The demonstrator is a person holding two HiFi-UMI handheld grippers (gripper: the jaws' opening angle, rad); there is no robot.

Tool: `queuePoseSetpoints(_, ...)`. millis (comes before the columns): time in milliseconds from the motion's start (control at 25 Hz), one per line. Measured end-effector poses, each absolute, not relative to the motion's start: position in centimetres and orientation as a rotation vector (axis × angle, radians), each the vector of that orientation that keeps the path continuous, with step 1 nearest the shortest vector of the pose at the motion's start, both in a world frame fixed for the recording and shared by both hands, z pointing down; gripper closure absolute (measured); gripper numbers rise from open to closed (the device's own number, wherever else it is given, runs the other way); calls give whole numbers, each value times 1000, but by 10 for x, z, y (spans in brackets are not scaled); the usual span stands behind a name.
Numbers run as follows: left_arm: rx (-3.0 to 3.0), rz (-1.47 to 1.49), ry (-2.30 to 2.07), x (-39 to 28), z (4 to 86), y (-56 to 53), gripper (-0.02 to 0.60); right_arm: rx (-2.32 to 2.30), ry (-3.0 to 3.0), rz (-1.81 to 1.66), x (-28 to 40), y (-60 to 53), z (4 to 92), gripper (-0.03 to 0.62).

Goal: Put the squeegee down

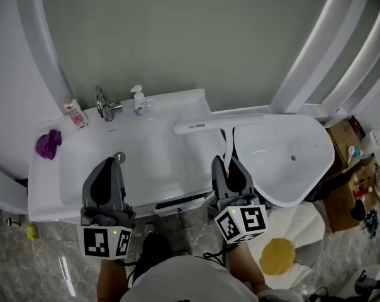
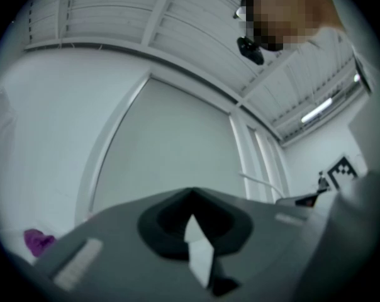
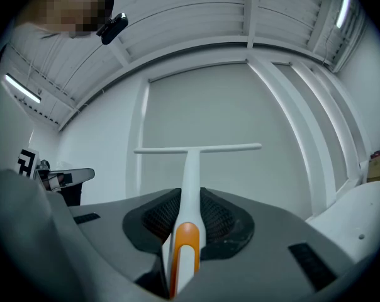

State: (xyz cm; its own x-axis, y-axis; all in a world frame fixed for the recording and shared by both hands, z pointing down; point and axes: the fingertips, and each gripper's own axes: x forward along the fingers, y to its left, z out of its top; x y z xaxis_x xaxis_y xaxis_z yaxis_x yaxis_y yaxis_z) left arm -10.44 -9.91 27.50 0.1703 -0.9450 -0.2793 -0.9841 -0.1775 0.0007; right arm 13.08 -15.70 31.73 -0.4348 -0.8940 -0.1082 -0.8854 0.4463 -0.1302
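Note:
The squeegee (image 1: pixel 218 126) is white, and its long blade hangs level above the back right corner of the washbasin (image 1: pixel 51 190). Its handle runs back to my right gripper (image 1: pixel 231 167), which is shut on it. In the right gripper view the orange-ended handle (image 3: pixel 190 187) sits between the jaws of the right gripper (image 3: pixel 187 228), with the blade crosswise in front of a grey wall panel. My left gripper (image 1: pixel 108 170) hovers over the front of the basin. It (image 2: pixel 193 231) is shut with nothing in it; only a thin bright slit shows between its jaws.
A tap (image 1: pixel 105 106), a soap pump (image 1: pixel 138 99) and a small bottle (image 1: pixel 75 113) stand along the basin's back edge. A purple cloth (image 1: pixel 48 143) lies at its left end. A white rounded fixture (image 1: pixel 284 162) sits to the right, with cardboard boxes (image 1: pixel 344 137) beyond it.

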Motion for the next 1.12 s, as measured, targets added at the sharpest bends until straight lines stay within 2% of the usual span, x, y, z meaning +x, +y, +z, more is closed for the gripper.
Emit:
queuePoseSetpoints(680, -2356, 326, 1787, -181, 273, -220, 574, -1681, 2457, -80, 58, -260, 315, 503)
queuePoseSetpoints(1120, -2447, 327, 1699, -205, 284, -268, 574, -1795, 2418, -182, 39, -299, 337, 505)
